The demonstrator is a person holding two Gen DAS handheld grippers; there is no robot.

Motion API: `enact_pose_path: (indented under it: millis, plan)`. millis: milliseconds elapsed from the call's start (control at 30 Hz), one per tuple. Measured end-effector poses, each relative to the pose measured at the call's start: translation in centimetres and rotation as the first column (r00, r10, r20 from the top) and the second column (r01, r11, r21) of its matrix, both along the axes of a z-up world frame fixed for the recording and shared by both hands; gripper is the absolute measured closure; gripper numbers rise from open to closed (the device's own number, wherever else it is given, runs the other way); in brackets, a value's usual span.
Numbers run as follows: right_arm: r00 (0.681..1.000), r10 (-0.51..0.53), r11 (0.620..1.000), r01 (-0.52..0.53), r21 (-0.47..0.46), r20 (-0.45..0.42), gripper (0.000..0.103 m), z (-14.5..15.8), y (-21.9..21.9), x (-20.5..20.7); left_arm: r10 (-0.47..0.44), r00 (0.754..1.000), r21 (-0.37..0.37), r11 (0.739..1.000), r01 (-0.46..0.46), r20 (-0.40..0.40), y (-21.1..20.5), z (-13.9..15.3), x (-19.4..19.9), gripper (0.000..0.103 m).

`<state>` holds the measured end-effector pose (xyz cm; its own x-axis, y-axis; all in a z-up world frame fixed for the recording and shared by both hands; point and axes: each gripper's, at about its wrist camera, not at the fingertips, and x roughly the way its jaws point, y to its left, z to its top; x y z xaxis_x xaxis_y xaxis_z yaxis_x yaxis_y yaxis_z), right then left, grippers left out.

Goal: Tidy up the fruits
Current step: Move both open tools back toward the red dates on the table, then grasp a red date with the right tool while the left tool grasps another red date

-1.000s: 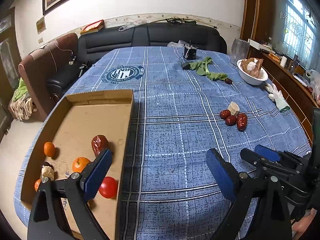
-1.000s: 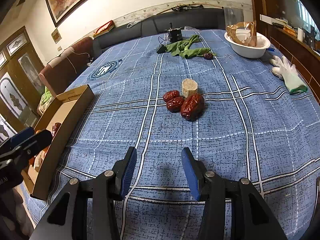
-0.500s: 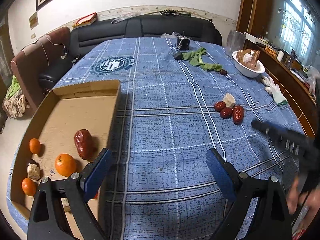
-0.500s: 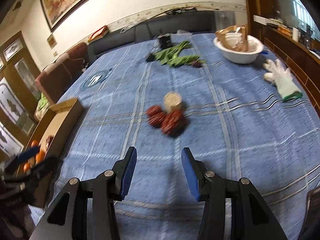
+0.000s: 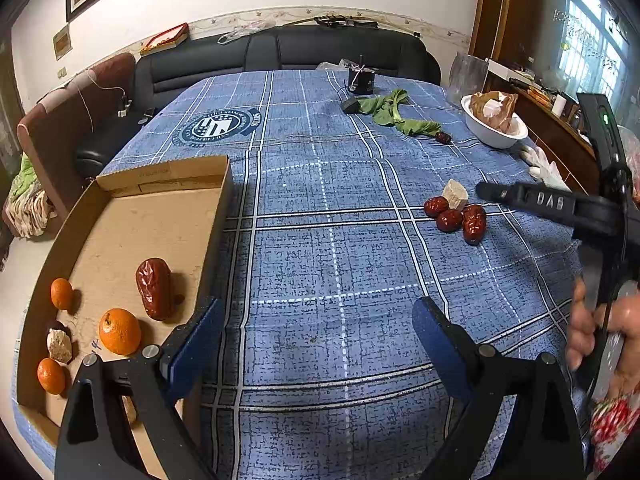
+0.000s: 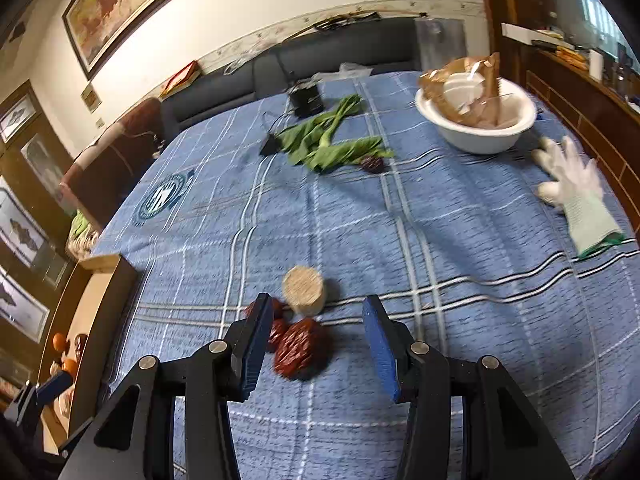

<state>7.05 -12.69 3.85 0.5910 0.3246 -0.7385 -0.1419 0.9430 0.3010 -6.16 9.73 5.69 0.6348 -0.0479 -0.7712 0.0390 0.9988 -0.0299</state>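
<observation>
the right tool (image 6: 316, 336), jaws apart and empty, straddles the largest red date (image 6: 300, 346) on the bench (image 6: 460, 320). lower squarely, avoid the corn piece (image 6: 303, 290), then squeeze. left tool (image 5: 316, 332) hangs released beside the cardboard tray (image 5: 224, 188).

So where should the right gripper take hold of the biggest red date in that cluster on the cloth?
Grip the biggest red date across its narrow middle, coming from above on the near side. The right gripper is open; two smaller dates and the tan block crowd its far and left sides.
</observation>
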Motion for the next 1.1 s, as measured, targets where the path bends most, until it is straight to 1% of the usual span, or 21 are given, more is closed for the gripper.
enact_pose_path:
  millis: [67, 233, 300, 367, 433, 600, 667, 767, 833, 967, 1000, 1033, 1100]
  plan:
    - [1.0, 0.019, 1.0, -0.019, -0.003, -0.015, 0.052, -0.7, 0.9, -0.3, -0.003, 1.0, -0.005, 1.0, 0.003, -0.008, -0.2, -0.2, 0.1, 0.008]
    - [0.999, 0.04, 0.994, -0.042, -0.105, -0.017, 0.053, -2.0, 2.5, -0.8, -0.016, 1.0, 0.0, 1.0, 0.016, -0.005, -0.7, -0.2, 0.0, 0.008]
    - [0.999, 0.032, 0.99, -0.033, -0.139, -0.005, 0.055, -2.1, 2.4, -1.1, -0.014, 1.0, 0.003, 1.0, 0.014, -0.005, -0.7, -0.1, 0.0, 0.008]
    - [1.0, -0.003, 0.988, 0.004, -0.153, 0.009, 0.061, -1.9, 1.4, -1.3, -0.013, 1.0, 0.003, 1.0, 0.013, -0.005, -0.7, -0.1, 0.2, 0.008]
    - [0.999, -0.043, 0.989, 0.045, -0.144, 0.015, 0.061, -1.7, -0.2, -1.6, -0.019, 1.0, -0.016, 1.0, 0.019, -0.012, -0.8, -0.1, 0.5, 0.008]
    - [0.987, -0.157, 0.967, 0.161, -0.2, 0.035, 0.061, -1.8, -3.4, -2.1, -0.046, 0.999, -0.063, 0.997, 0.044, -0.026, -2.0, -0.2, 1.5, 0.009]
    - [0.984, -0.179, 0.967, 0.181, -0.181, 0.028, 0.061, -2.0, -4.7, -1.9, -0.066, 0.998, -0.067, 0.996, 0.064, -0.021, -3.0, -0.3, 2.1, 0.009]
    - [0.989, -0.143, 0.986, 0.144, -0.088, 0.025, 0.061, -2.1, -5.4, -1.7, -0.097, 0.995, -0.041, 0.995, 0.096, -0.008, -4.7, -0.5, 3.1, 0.009]
    - [0.993, -0.111, 0.991, 0.113, -0.074, 0.026, 0.061, -2.1, -5.0, -1.6, -0.108, 0.994, -0.025, 0.994, 0.107, -0.013, -5.3, -0.6, 3.8, 0.009]
    - [0.997, -0.064, 0.997, 0.065, -0.051, 0.035, 0.06, -1.6, -3.9, -1.2, -0.092, 0.996, -0.053, 0.994, 0.091, -0.003, -4.9, -0.3, 5.1, 0.009]
    - [0.998, -0.056, 0.997, 0.058, -0.046, 0.033, 0.059, -1.6, -3.6, -1.0, -0.088, 0.996, -0.058, 0.994, 0.088, 0.001, -4.8, -0.3, 5.4, 0.012]
    - [0.998, -0.051, 0.998, 0.052, -0.046, 0.027, 0.059, -1.7, -3.2, -0.6, -0.092, 0.996, -0.058, 0.994, 0.092, 0.002, -4.8, -0.3, 5.6, 0.018]
    - [0.999, -0.046, 0.997, 0.047, -0.059, 0.02, 0.058, -2.0, -2.6, 0.2, -0.102, 0.995, -0.052, 0.993, 0.102, -0.011, -4.9, -0.6, 6.2, 0.026]
